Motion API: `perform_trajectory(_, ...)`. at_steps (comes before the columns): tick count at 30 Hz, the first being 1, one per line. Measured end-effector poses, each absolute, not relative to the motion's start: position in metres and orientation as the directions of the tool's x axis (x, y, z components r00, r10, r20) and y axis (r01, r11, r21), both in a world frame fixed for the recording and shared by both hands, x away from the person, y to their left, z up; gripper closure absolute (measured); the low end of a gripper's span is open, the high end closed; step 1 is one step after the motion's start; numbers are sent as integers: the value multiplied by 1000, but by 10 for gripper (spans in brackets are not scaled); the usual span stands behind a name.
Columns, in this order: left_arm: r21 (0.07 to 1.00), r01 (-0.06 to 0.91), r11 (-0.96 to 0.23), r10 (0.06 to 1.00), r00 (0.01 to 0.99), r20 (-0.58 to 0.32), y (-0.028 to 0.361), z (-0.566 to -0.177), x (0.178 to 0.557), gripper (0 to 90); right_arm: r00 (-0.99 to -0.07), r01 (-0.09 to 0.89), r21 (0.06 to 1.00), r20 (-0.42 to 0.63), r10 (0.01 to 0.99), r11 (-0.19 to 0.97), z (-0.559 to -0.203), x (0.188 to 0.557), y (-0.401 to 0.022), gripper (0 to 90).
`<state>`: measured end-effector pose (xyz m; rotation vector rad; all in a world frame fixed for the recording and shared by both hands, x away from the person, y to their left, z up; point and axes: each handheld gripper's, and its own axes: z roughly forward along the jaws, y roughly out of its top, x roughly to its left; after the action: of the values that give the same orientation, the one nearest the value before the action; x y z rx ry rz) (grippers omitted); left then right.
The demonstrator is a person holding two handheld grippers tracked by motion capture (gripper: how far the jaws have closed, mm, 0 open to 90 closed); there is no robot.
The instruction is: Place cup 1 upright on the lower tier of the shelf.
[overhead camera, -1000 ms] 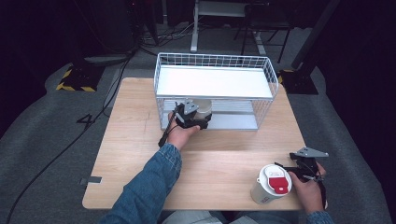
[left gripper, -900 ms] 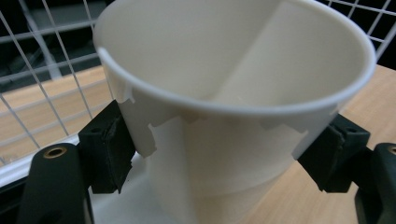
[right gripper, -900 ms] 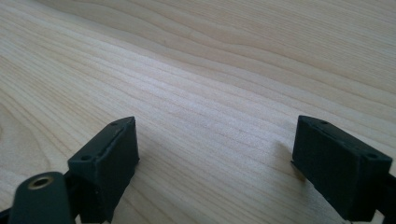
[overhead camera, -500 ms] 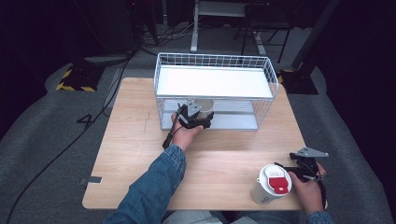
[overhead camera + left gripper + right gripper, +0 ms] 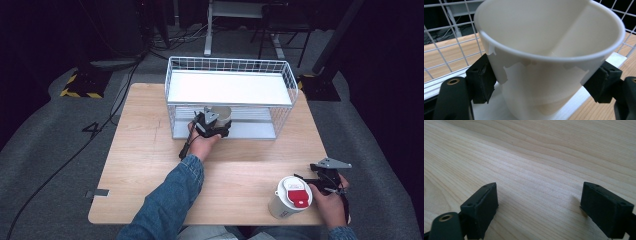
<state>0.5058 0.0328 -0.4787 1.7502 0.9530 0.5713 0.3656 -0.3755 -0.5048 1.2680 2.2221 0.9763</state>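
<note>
While the left gripper (image 5: pixel 541 85) clamps the paper cup (image 5: pixel 549 57) inside the wire basket (image 5: pixel 230 65), release it level; the right gripper (image 5: pixel 546 212) gapes empty.

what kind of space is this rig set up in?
Probably a lab or studio set up for recording, not a home. A bare wooden table stands on grey carpet against dark surroundings, with cables trailing over the floor and yellow-black hazard tape on a stand's base.

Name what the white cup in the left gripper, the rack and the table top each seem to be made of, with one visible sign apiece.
White cup: probably paper, matte, thin rolled rim, torn patches on its outer wall. Rack: white-coated metal wire, seen as a thin grid. Table top: pale wood or wood-look laminate, with grain lines.
</note>
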Motion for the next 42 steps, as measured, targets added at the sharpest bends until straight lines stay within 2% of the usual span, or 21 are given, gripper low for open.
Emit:
perform_trajectory(7, 916, 366, -164, 815, 573, -83, 30, -480, 511, 215, -508, 582, 737, -1, 861, 344, -505, 366, -375, 146)
perform_trajectory(11, 912, 388, -136, 861, 502, -84, 30, -482, 509, 214, -508, 582, 737, -1, 861, 344, -505, 366, -375, 146)
perform_trajectory(13, 914, 375, -152, 839, 538, -81, 30, -484, 512, 210, -508, 582, 737, -1, 861, 344, -505, 366, -375, 146)
perform_trajectory(16, 909, 391, -144, 870, 488, -72, 28, -485, 511, 138, -508, 581, 737, -2, 861, 344, -505, 366, -375, 146)
perform_trajectory(18, 915, 379, -142, 858, 507, -77, 29, -486, 514, 145, -508, 582, 737, -1, 861, 344, -505, 366, -375, 146)
perform_trajectory(19, 911, 396, -116, 879, 469, -92, 29, -485, 512, 151, -508, 581, 737, -2, 861, 344, -505, 366, -375, 146)
perform_trajectory(22, 915, 383, -126, 866, 493, -87, 29, -485, 514, 153, -508, 582, 737, -1, 861, 344, -505, 366, -375, 146)
perform_trajectory(26, 909, 407, -83, 873, 469, -131, 30, -483, 511, 154, -508, 581, 738, -1, 861, 344, -505, 366, -375, 146)
perform_trajectory(28, 909, 409, -78, 853, 500, -151, 31, -482, 511, 154, -508, 582, 737, -1, 861, 344, -505, 366, -375, 146)
perform_trajectory(42, 930, 356, -93, 826, 549, -128, 41, -475, 494, 154, -508, 581, 737, -1, 861, 345, -505, 366, -375, 146)
